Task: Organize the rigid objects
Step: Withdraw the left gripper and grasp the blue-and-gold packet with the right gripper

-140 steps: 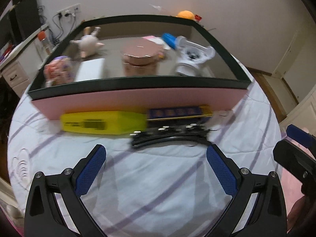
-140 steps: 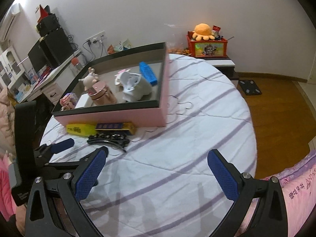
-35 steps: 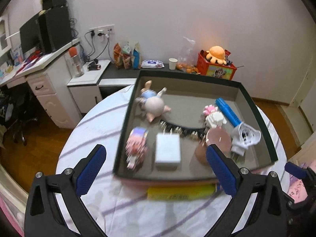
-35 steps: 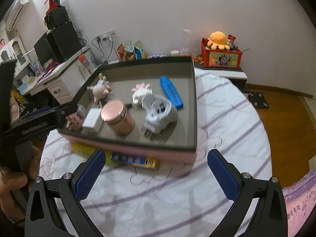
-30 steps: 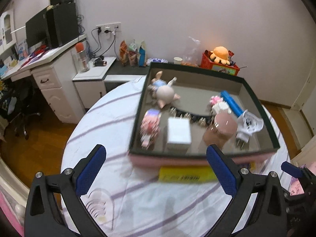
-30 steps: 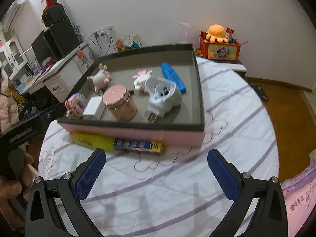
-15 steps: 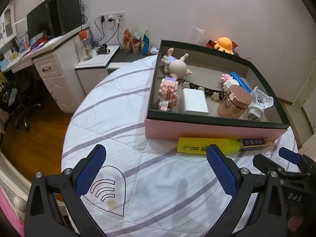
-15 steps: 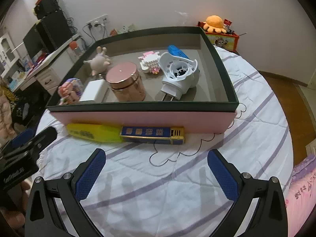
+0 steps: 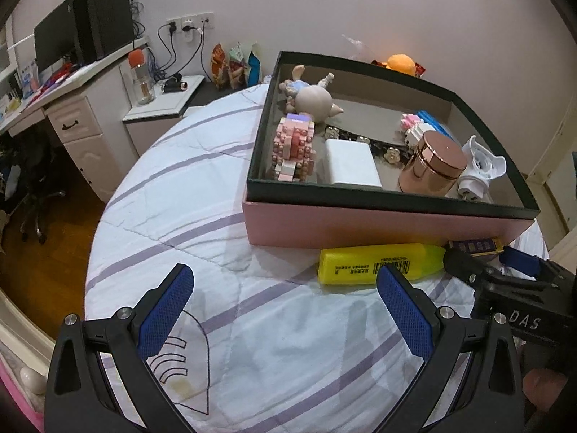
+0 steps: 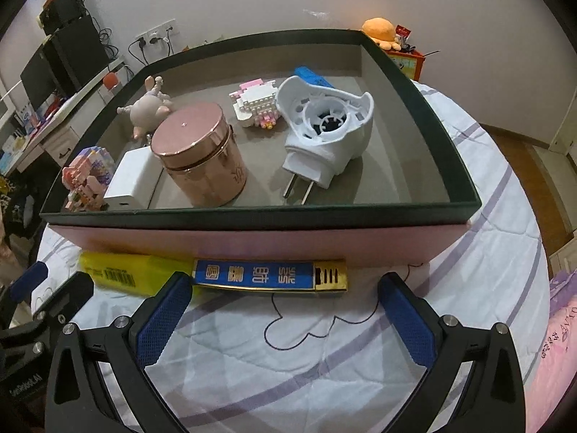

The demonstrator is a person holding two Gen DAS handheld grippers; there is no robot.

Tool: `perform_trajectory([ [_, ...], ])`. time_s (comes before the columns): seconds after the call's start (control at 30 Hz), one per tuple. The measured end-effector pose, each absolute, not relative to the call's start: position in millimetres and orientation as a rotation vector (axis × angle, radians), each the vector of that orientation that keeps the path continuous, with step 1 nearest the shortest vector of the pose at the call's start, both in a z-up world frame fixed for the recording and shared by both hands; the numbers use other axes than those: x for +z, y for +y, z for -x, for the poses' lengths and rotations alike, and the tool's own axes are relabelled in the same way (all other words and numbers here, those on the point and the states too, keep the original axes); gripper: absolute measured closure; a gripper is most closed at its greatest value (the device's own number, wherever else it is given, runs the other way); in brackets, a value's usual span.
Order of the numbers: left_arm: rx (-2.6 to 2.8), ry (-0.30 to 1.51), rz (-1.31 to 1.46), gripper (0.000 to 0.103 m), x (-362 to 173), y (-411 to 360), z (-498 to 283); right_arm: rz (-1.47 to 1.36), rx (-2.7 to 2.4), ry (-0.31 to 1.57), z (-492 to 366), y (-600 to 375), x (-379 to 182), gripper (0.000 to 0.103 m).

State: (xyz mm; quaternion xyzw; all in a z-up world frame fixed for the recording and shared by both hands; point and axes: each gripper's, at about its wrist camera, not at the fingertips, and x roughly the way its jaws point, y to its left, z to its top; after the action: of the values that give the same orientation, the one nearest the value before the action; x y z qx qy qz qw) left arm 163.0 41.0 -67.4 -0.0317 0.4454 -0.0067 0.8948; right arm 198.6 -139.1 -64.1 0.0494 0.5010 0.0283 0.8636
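Note:
A pink box with a dark green rim (image 9: 389,205) (image 10: 252,213) stands on the round table. In it lie a rose-gold tin (image 10: 200,153), a white plug-in device (image 10: 326,133), a white charger block (image 10: 133,180), block figures (image 9: 294,148), a pig figurine (image 9: 312,99) and a black beaded band (image 9: 384,146). A yellow highlighter (image 9: 378,263) (image 10: 119,274) and a blue-gold lighter (image 10: 270,276) lie on the cloth against the box front. My right gripper (image 10: 285,319) is open, just before the lighter. My left gripper (image 9: 285,310) is open, left of the highlighter.
The table has a white quilted cloth with purple stripes (image 9: 202,195). A white desk with monitor and speakers (image 9: 72,83) stands at the far left. An orange plush on a red box (image 10: 386,34) sits behind the table. Wooden floor (image 10: 526,166) lies to the right.
Both grippers have come down toward the table. The right one has closed in on the lighter at the box front. The black beaded band that lay on the cloth earlier now lies in the box.

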Motion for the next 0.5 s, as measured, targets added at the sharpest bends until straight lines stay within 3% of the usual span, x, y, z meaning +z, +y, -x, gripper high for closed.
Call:
perform_trajectory([
  [0.13, -0.016, 0.928, 0.060, 0.000, -70.0, 40.1, -162.4, -0.107, 0.030, 1.041, -197.4, -141.0, -64.7, 0.007],
  [0.37, -0.017, 0.928, 0.054, 0.000, -70.9, 38.8, -161.5, -0.053, 0.023, 1.051, -195.9, -135.6, -69.8, 0.008],
  [0.5, -0.016, 0.926, 0.051, 0.000, -70.2, 37.1, -160.8, -0.036, 0.009, 1.037, -191.3, -135.8, -68.6, 0.019],
])
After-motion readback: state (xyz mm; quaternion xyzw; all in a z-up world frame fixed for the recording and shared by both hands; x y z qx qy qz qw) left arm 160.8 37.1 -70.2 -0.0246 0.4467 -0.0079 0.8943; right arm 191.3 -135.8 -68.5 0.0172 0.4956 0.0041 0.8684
